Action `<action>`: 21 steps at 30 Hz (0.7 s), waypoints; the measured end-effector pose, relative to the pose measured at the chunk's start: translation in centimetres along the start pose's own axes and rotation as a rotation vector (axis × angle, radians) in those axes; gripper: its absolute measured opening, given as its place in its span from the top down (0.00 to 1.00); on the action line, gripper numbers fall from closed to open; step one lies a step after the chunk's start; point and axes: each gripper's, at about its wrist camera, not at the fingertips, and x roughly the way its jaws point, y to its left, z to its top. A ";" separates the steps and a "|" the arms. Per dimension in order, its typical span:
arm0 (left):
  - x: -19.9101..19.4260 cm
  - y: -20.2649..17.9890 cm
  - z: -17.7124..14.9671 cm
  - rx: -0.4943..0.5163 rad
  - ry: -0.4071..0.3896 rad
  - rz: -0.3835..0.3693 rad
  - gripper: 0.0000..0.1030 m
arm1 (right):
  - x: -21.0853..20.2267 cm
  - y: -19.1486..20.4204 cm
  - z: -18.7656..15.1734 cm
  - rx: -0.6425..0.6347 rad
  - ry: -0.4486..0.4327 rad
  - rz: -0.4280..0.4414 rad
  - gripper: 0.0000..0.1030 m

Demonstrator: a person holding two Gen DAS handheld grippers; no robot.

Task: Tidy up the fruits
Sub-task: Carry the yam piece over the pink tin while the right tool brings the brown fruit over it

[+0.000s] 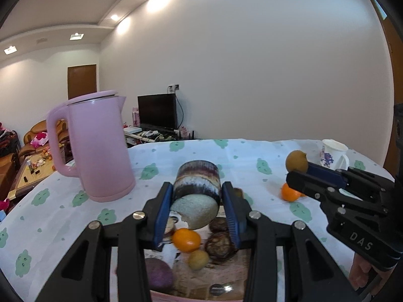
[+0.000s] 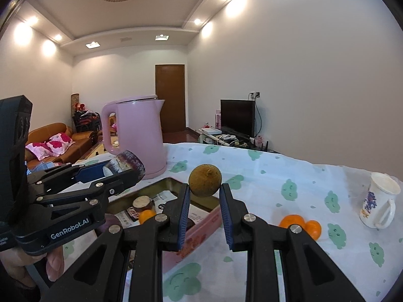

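Observation:
My left gripper (image 1: 197, 196) is shut on a cut piece of sugarcane (image 1: 196, 191) with a purple-brown rind and pale end, held above a pink tray (image 2: 201, 229). In the tray lie a tangerine (image 1: 186, 239), a small yellow-green fruit (image 1: 198, 259), brown round fruits (image 1: 219, 245) and a purple one (image 1: 158, 271). My right gripper (image 2: 204, 191) is shut on a brown-green round fruit (image 2: 205, 180), held above the tray's right edge; it also shows in the left wrist view (image 1: 296, 161). Two tangerines (image 2: 301, 224) lie on the cloth to the right.
A pink kettle (image 1: 97, 146) stands on the table at the left behind the tray. A white flowered mug (image 2: 379, 202) stands at the right. The table has a white cloth with green clouds (image 2: 289, 171); its far edge is behind the kettle.

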 end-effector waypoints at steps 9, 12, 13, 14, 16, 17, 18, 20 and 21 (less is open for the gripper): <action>0.3 2.4 -0.3 -0.026 0.030 0.035 0.60 | 1.1 1.7 0.3 -0.019 0.013 0.036 0.75; 0.6 2.8 -0.6 -0.029 0.044 0.042 0.60 | 1.6 2.1 0.3 -0.024 0.023 0.045 0.75; 0.7 2.9 -0.7 -0.029 0.050 0.044 0.60 | 1.8 2.3 0.2 -0.026 0.027 0.048 0.75; 0.7 3.1 -0.7 -0.029 0.054 0.046 0.60 | 2.0 2.5 0.2 -0.029 0.032 0.051 0.75; 1.0 3.4 -0.9 -0.030 0.067 0.052 0.60 | 2.3 2.7 0.2 -0.033 0.040 0.055 0.75; 1.1 3.5 -1.0 -0.034 0.074 0.055 0.60 | 2.4 2.9 0.1 -0.034 0.043 0.057 0.75; 1.2 3.8 -1.1 -0.039 0.081 0.058 0.60 | 2.5 3.1 0.1 -0.036 0.046 0.059 0.75; 1.4 4.2 -1.2 -0.045 0.089 0.061 0.60 | 2.7 3.4 0.1 -0.041 0.051 0.063 0.75; 1.4 4.3 -1.3 -0.047 0.091 0.062 0.60 | 2.9 3.6 0.1 -0.044 0.055 0.065 0.75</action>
